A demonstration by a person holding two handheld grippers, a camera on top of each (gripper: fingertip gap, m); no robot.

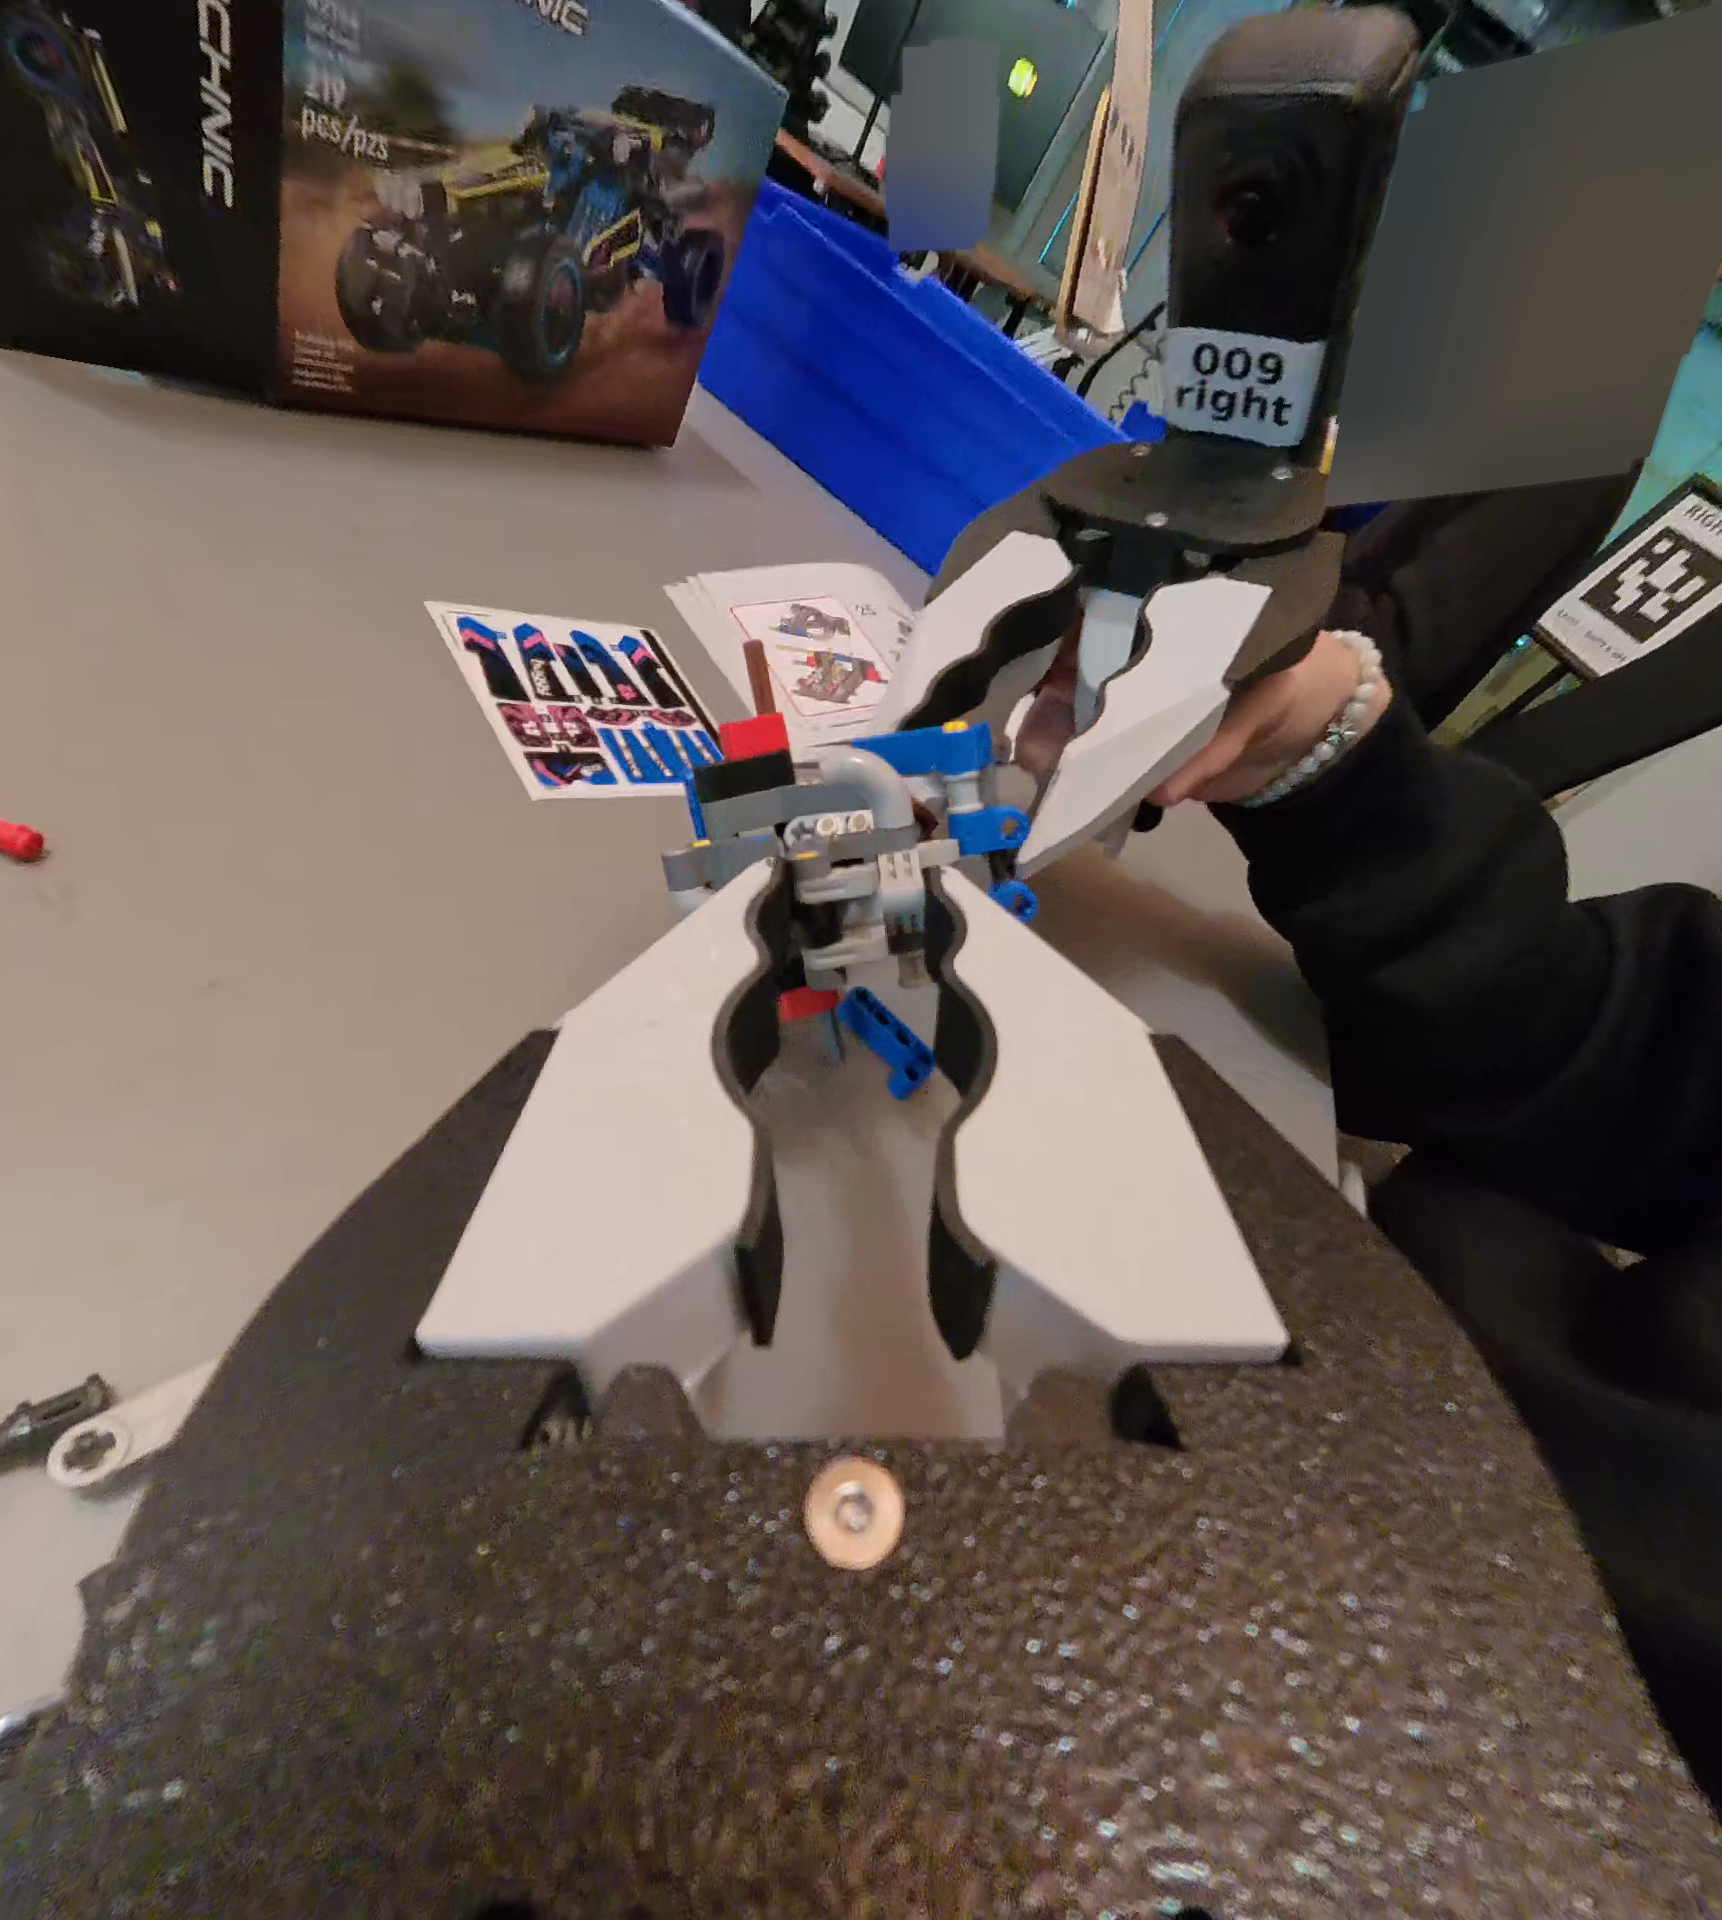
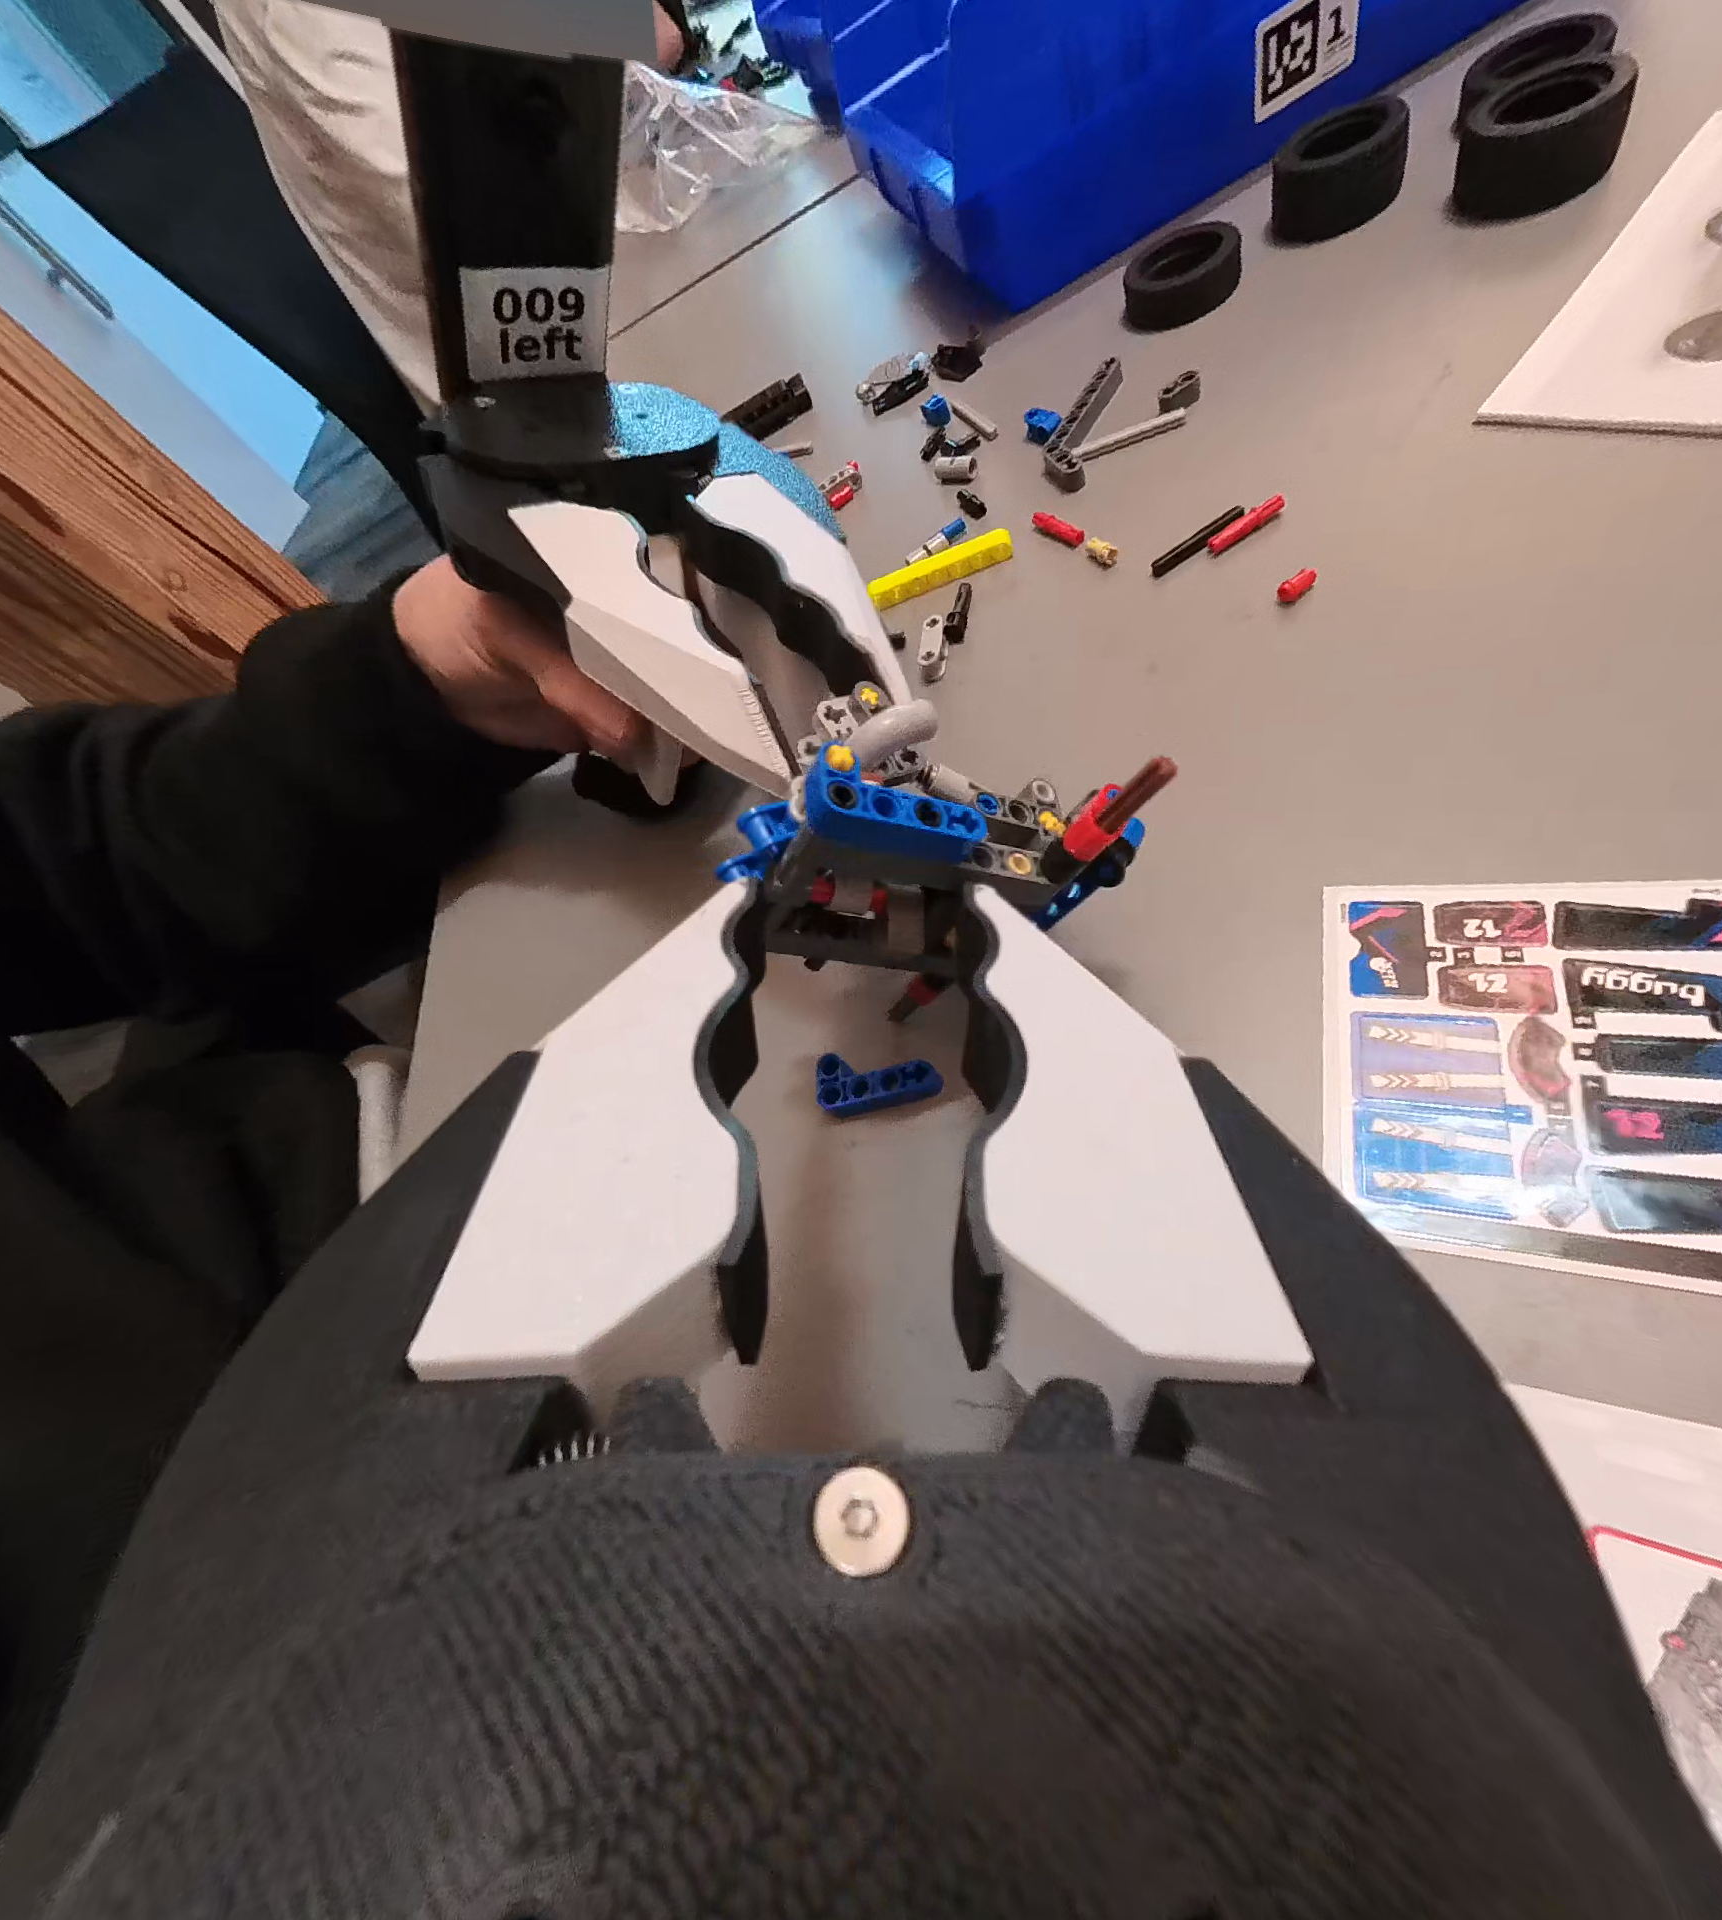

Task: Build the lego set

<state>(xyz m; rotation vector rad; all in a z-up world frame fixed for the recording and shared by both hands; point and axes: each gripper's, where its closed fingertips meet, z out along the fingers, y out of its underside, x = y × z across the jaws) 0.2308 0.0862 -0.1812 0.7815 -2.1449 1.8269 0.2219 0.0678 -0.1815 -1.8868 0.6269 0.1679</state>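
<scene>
On the grey tabletop [image 2: 1459, 727], a sticker sheet [image 2: 1584, 1081] is seen to the right of the right tongs [image 2: 862, 920], w/ loose pins and beams [image 2: 1044, 499] scattered farther off, four black tyres [image 2: 1345, 177] beside a blue bin [image 2: 1044, 135], and instruction pages [image 2: 1667, 291] at the far right. In the left wrist view the set's box [image 1: 369, 208] is stood at the back, and a stray red pin [image 1: 3, 836] is left well apart. A small blue beam [image 2: 878, 1086] is lying on the tabletop beneath the right tongs' gap. The lego assembly [image 1: 836, 831] is held up above the tabletop, btwn both tools: the left tongs [image 1: 852, 883] are pinched on its grey lower part, partly spread; the right tongs are likewise clamped on its underside frame, approx. the same width.
</scene>
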